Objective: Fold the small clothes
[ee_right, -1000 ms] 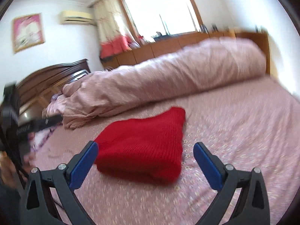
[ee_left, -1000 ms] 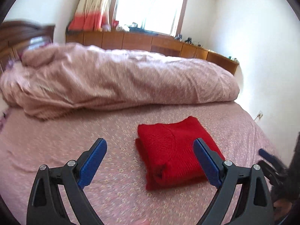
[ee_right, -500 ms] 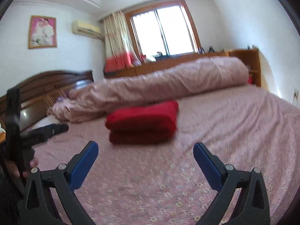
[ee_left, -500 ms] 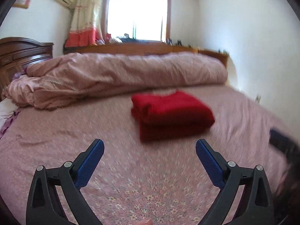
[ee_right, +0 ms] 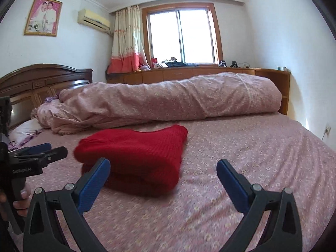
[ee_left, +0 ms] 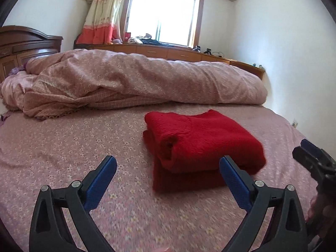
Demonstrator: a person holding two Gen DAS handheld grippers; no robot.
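- We see a folded red sweater [ee_left: 201, 138] lying on the bed [ee_left: 63, 147].
- Our left gripper [ee_left: 168, 166] and right gripper [ee_right: 163, 169] both gape wide, holding nothing.

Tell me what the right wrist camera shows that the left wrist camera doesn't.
Only the right wrist view shows the whole framed photo on the wall and a white pillow by the headboard. Only the left wrist view shows the folded sweater's open, layered end, and the right claw at its right edge. Both share the red sweater folded on the pink floral bedsheet, the rolled duvet, the window and the curtain. Both claws stand open and hold nothing.
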